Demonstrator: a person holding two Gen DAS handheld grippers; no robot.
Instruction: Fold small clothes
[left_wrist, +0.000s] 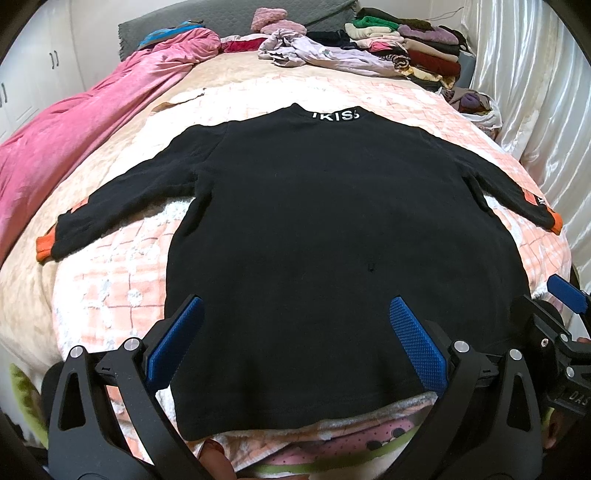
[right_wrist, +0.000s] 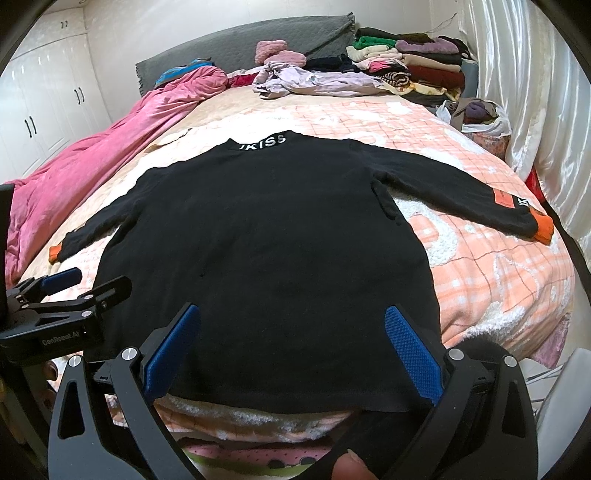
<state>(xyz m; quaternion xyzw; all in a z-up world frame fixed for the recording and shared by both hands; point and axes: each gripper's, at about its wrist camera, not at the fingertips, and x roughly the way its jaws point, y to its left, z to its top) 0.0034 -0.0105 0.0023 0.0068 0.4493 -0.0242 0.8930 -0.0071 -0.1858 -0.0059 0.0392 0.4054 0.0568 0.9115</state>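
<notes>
The black shirt (left_wrist: 295, 229) lies flat on the bed (left_wrist: 110, 295), sleeves spread. The left hand-held gripper (left_wrist: 291, 343) and right hand-held gripper (right_wrist: 291, 343) hover wide open over its hem. Judged best: pinch one sleeve cuff and fold inward, keeping the body flat.

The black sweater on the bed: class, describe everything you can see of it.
The black sweater looks soft and fleecy. It lies flat and unfolded on the pink checked blanket, collar away from the cameras, white letters "KISS" on the collar, both long sleeves spread outward, each ending in an orange cuff. An orange patch shows near the right cuff. Both grippers hang open above its hem; contact is unclear.
</notes>
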